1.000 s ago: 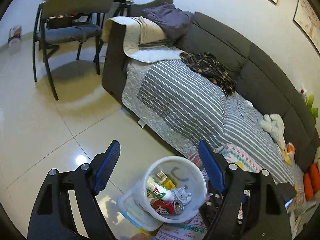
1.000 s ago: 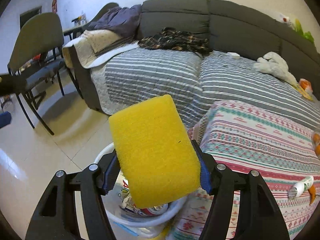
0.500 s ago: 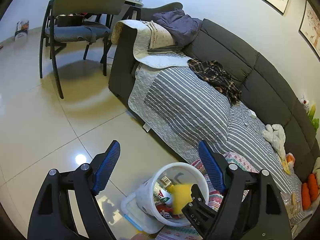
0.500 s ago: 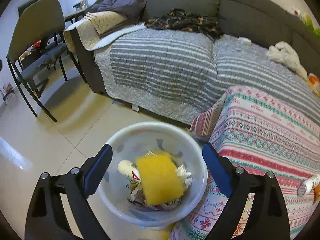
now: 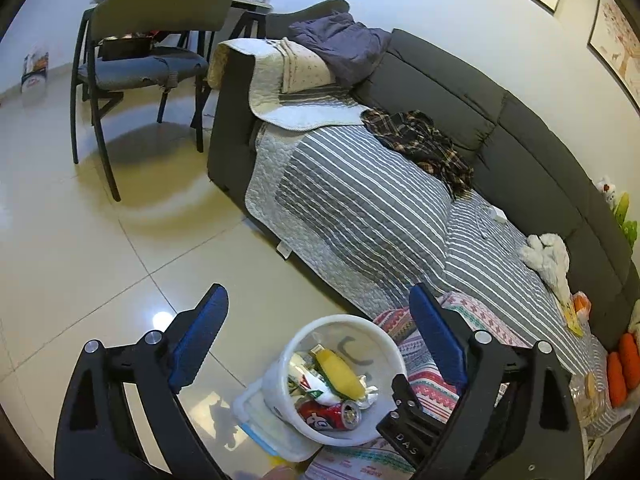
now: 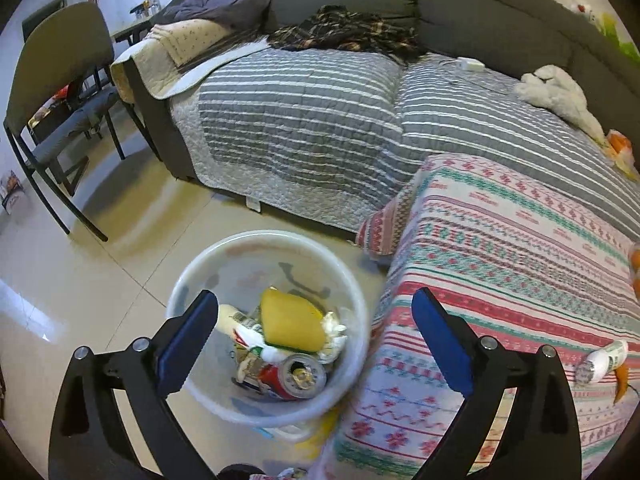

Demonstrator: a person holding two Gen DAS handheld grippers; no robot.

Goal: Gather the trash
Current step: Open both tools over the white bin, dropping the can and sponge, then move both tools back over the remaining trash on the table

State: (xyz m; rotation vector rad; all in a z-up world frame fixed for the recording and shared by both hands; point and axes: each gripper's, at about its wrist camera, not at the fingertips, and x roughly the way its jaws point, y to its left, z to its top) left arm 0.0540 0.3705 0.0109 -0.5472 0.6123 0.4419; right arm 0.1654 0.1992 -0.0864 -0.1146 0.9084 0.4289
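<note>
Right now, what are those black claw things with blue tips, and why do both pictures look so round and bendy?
They are two grabbers, one held in each of a person's hands. A tiny round-lens camera on each takes one picture, which bends everything. The left gripper and right gripper are both opening, and nothing is between their jaws. Below them, on the floor, stands a white bucket with trash inside: a yellow sponge and a red can. A white tube lies on the patterned blanket beside it.

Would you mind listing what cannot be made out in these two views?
- Bin bottom, both views: covered by the yellow sponge, can and wrappers.
- Tube on the patterned cloth, right wrist view: label too small to read.
- Items at the sofa's far end, left wrist view: cut off by the lens edge.
</note>
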